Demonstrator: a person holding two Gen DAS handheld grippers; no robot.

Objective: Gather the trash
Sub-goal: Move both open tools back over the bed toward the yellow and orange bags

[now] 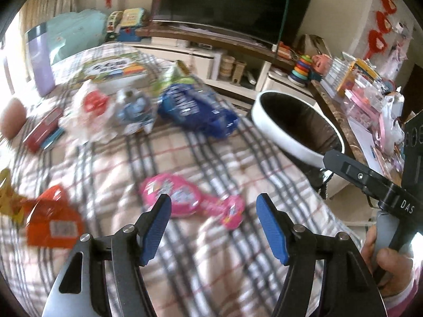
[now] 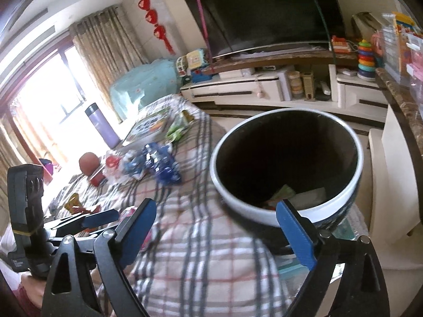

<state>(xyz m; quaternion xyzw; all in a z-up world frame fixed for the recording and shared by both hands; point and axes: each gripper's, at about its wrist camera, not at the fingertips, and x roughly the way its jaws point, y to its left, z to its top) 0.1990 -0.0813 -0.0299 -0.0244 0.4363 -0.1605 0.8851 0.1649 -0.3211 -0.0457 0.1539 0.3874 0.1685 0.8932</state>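
Left gripper (image 1: 212,228) jaws half open, empty, over pink foil wrapper (image 1: 185,202); right gripper (image 2: 218,233) jaws wide, empty, beside white-rimmed round bin (image 2: 341,198)

A soft checked cloth quilt (image 1: 206,163) carries glossy, crinkled plastic wrappers (image 1: 197,107). The bin (image 2: 351,182) looks smooth and glazed, its rim shiny white.

Plaid quilt (image 1: 201,163), purple flask (image 2: 101,125), dark television (image 2: 267,13), ring-stacking toy (image 2: 366,58), red wall ornaments (image 2: 150,15)
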